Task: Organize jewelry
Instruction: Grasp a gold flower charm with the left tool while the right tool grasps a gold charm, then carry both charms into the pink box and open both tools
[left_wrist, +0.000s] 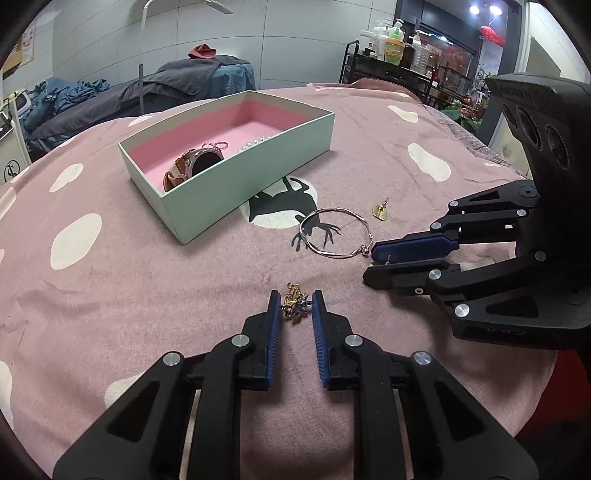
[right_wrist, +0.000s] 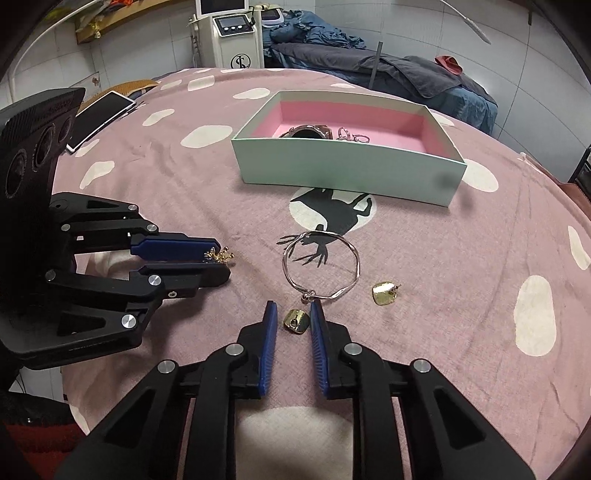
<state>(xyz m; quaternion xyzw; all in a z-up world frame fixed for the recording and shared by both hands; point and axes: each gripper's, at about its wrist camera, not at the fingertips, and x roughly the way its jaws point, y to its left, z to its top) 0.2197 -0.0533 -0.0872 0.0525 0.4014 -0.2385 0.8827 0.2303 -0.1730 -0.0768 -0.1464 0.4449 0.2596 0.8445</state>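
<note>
A mint box with pink lining (left_wrist: 258, 158) (right_wrist: 332, 170) holds a brown watch (left_wrist: 192, 166), rings (right_wrist: 352, 134) and a pearl strand (left_wrist: 255, 142). A silver bangle (left_wrist: 334, 232) (right_wrist: 320, 266) lies on the pink cloth. My left gripper (left_wrist: 295, 301) (right_wrist: 221, 260) is open, its tips on either side of a gold and blue flower brooch (left_wrist: 294, 304) (right_wrist: 219, 255). My right gripper (right_wrist: 293, 310) (left_wrist: 371, 260) is open, its tips on either side of a gold square earring (right_wrist: 295, 320). Its twin earring (right_wrist: 384, 292) (left_wrist: 380, 211) lies to the right of the bangle.
The pink spotted cloth (left_wrist: 110, 277) covers a rounded table. A phone (right_wrist: 103, 118) lies at its far left edge. Beyond stand a bed with grey blankets (left_wrist: 166, 85), a white machine (right_wrist: 232, 33) and a shelf of bottles (left_wrist: 402, 48).
</note>
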